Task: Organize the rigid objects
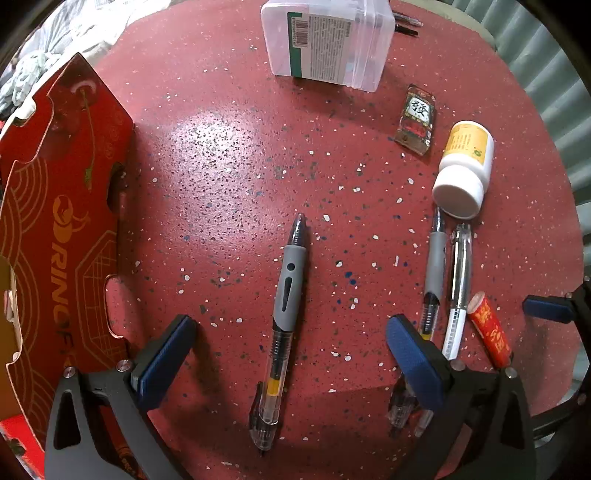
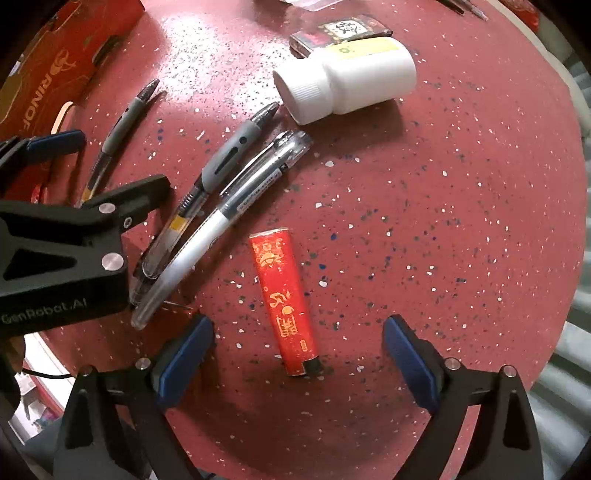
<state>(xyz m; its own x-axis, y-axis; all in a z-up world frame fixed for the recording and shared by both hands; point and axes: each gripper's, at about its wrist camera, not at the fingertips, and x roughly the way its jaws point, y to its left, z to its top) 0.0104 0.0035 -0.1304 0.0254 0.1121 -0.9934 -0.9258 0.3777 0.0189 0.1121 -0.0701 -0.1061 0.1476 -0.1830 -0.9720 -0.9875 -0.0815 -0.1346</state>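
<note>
My left gripper [image 1: 291, 347] is open, low over the red speckled table [image 1: 229, 155], with a grey-grip pen [image 1: 282, 317] lying between its fingers. My right gripper [image 2: 299, 354] is open around a red lighter [image 2: 283, 301], which lies flat between its fingers. Two more pens lie side by side: a grey-grip one [image 2: 214, 177] and a white capped one [image 2: 207, 236], also in the left wrist view [image 1: 460, 291]. A white pill bottle [image 2: 347, 81] lies on its side beyond them. The left gripper's body [image 2: 62, 236] shows in the right wrist view.
A clear plastic box [image 1: 325, 40] stands at the table's far side. A dark lighter with a Chinese character [image 1: 415, 118] lies near the bottle. A red cardboard carton [image 1: 55, 206] stands at the left edge. Dark pens [image 1: 406, 24] lie behind the box.
</note>
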